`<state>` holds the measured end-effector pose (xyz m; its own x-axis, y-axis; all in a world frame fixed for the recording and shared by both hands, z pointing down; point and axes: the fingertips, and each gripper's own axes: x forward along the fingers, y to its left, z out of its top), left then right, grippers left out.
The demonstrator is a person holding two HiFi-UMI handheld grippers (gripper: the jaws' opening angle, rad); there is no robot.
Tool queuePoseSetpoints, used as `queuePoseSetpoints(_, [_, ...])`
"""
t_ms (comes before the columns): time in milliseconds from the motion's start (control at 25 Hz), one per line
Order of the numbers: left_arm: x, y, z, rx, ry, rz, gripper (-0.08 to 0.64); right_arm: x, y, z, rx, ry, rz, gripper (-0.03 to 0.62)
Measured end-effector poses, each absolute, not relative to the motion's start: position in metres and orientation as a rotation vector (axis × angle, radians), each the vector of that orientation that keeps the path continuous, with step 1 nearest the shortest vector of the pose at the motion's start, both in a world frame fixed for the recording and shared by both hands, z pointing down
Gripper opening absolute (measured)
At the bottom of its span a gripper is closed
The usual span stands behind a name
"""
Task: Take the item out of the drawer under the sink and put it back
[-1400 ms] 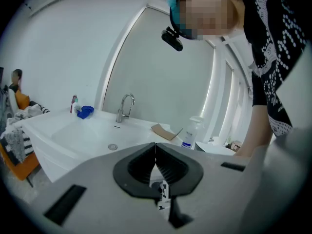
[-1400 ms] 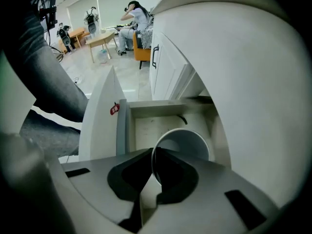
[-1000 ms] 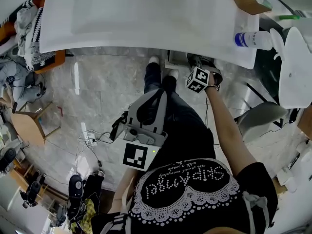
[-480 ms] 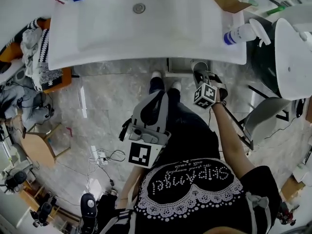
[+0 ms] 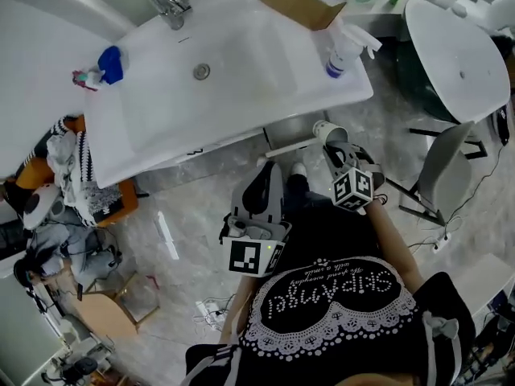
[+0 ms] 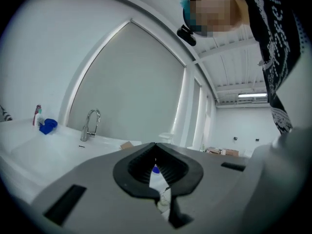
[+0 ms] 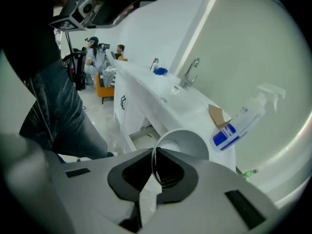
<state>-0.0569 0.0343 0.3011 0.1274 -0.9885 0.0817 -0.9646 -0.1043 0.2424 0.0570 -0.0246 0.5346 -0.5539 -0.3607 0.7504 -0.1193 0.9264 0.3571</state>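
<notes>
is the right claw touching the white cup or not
Touching. The right gripper view shows the right claw closed on the thin rim of the white cup, with no gap.

We see spray bottle (image 5: pixel 338 53) just beside cardboard piece (image 5: pixel 299 3). Blue item (image 5: pixel 111 63) well apart from both, near faucet (image 5: pixel 167 6). We note clothes (image 5: pixel 72 167) heaped on orange chair (image 5: pixel 122 203), cables (image 5: pixel 209 308) on floor (image 5: pixel 161 288).

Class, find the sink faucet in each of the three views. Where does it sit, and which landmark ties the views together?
Head view: the faucet is upper left, at the basin's far edge.
Left gripper view: left of centre, on the white counter.
Right gripper view: upper middle, on the same counter.
Shared landmark: the blue object beside the basin.
</notes>
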Motion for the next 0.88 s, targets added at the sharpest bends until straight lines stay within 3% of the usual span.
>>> queuePoseSetpoints(880, [-0.049,0.035,0.282,2.235,-1.86,-0.149,0.006,0.076,-0.036,0.319,0.933,-2.807,0.098,0.025])
